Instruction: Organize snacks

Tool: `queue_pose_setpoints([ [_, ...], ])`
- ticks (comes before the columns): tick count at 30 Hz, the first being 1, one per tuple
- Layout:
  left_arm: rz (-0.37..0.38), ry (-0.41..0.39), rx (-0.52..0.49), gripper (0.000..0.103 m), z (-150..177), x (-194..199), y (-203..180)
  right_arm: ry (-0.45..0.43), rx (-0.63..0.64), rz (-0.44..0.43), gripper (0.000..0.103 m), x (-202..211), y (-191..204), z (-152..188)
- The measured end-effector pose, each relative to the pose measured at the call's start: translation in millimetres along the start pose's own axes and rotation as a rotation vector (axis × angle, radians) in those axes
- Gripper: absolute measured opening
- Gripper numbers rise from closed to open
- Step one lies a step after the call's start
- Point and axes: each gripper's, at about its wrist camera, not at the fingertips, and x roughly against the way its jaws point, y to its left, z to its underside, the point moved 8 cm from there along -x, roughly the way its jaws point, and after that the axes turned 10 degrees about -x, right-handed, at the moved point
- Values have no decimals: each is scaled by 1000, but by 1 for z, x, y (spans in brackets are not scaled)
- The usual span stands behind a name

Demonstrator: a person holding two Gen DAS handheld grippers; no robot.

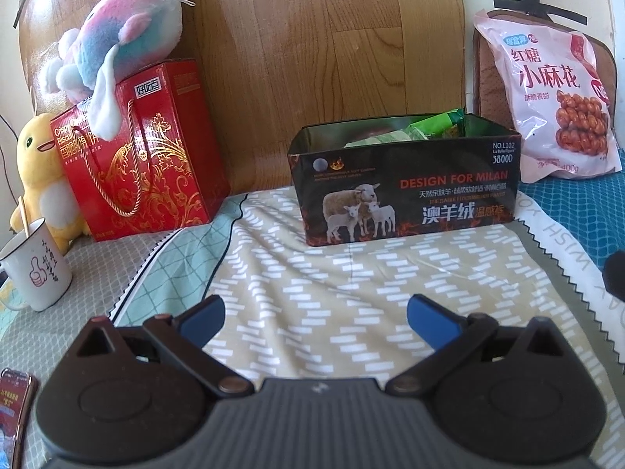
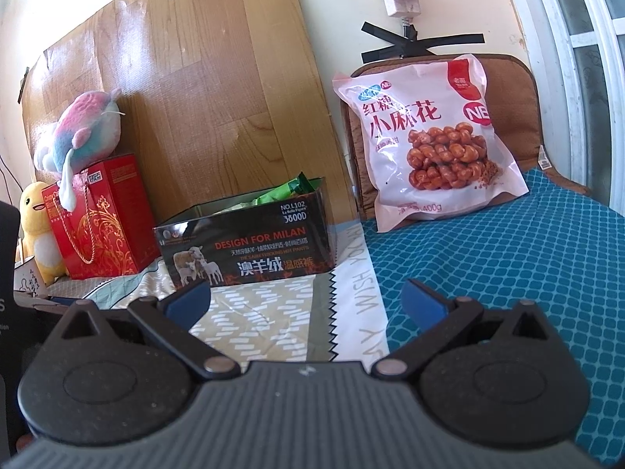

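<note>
Both hand-held grippers, left and right, hover spread and empty over patterned bedding, facing a black box of snacks and pink snack bag.

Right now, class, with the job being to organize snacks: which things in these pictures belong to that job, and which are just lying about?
Belongs to the job:
black box, open-topped
green packets inside it
pink bag of twists, leaning on the cushion
left gripper and right gripper, jaws open, empty

Lying about:
red gift box
pastel plush
yellow duck
mug
phone
</note>
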Motion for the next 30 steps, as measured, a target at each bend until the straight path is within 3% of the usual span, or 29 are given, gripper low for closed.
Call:
queue_pose_setpoints([
  [30, 28, 20, -5, 103, 2, 1, -2, 0, 1, 0, 103, 0, 0, 0],
])
